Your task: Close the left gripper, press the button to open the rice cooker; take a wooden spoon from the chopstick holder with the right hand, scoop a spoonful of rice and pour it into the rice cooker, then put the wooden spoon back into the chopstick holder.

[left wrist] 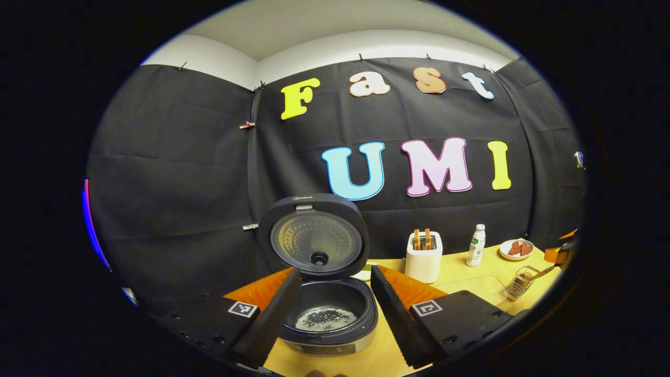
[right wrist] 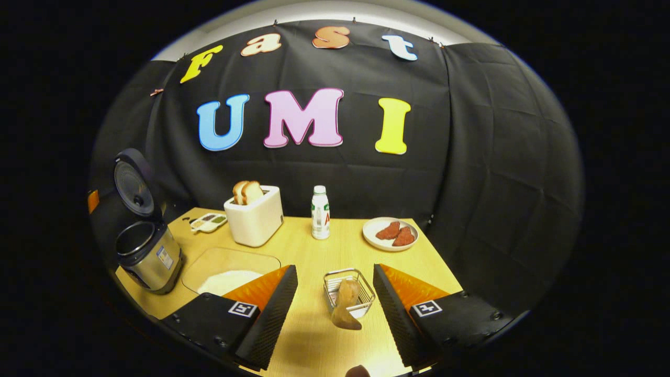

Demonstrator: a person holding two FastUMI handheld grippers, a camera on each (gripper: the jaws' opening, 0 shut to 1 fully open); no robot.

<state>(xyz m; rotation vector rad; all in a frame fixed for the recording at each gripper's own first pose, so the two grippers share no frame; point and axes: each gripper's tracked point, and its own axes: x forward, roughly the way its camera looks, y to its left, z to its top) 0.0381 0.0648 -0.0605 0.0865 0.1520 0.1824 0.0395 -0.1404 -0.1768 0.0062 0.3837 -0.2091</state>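
On the pale wooden worktop [right wrist: 314, 335], the rice cooker [left wrist: 328, 314] stands with its lid [left wrist: 314, 235] raised upright, a thin layer of rice on the pot floor, seen between the fingers of the left tongs [left wrist: 335, 306], which are spread apart and empty. Right tongs [right wrist: 335, 309], likewise apart and empty, frame the wire chopstick holder [right wrist: 349, 293] with the wooden spoon [right wrist: 346, 306] leaning out over its near rim. Between cooker and holder lies a clear tray of rice [right wrist: 227, 272]. Farther back: white toaster [right wrist: 255, 214] with bread, bottle [right wrist: 320, 212], plate [right wrist: 390, 233] of reddish pieces, small condiment dish [right wrist: 208, 222].
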